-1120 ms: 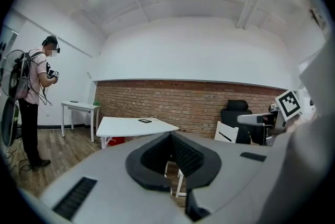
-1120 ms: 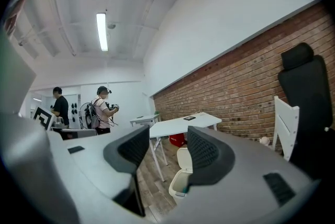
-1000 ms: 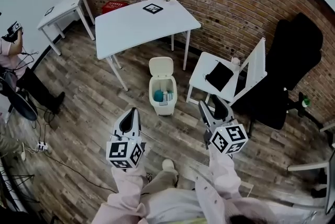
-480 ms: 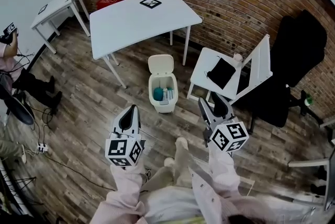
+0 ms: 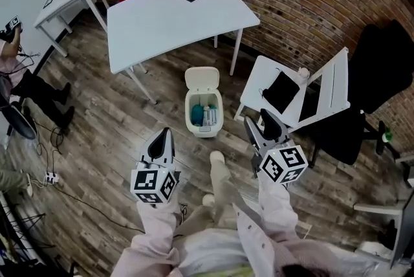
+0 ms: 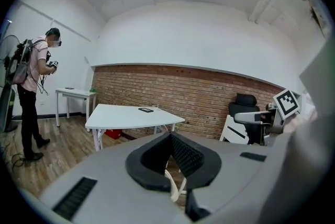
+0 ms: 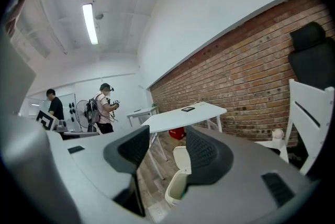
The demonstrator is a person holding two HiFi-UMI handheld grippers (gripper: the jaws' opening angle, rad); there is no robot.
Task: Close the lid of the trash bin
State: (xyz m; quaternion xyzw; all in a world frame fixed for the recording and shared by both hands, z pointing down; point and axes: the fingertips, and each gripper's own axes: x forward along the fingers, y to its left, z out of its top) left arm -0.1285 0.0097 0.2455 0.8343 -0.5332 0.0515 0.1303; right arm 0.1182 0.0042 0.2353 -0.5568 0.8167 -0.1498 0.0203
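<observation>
The white trash bin (image 5: 206, 115) stands on the wooden floor by the big table's leg. Its lid (image 5: 201, 79) is tipped up and back, and blue and white rubbish shows inside. My left gripper (image 5: 164, 134) hangs shut and empty, near and left of the bin, not touching it. My right gripper (image 5: 261, 127) is open with nothing between its fingers, near and right of the bin. In the right gripper view the bin (image 7: 177, 185) and its raised lid (image 7: 183, 157) show between the spread jaws of my right gripper (image 7: 167, 152). In the left gripper view the pads of my left gripper (image 6: 170, 138) meet.
A large white table (image 5: 174, 17) stands behind the bin. A white folding chair (image 5: 284, 107) with a black item on its seat is to the right, a black office chair (image 5: 381, 68) beyond it. My shoe (image 5: 217, 158) is just before the bin. A person (image 5: 19, 75) stands far left.
The view has moved closer to the bin, and my foot has stepped forward toward it. Both grippers keep the same pose and state.
</observation>
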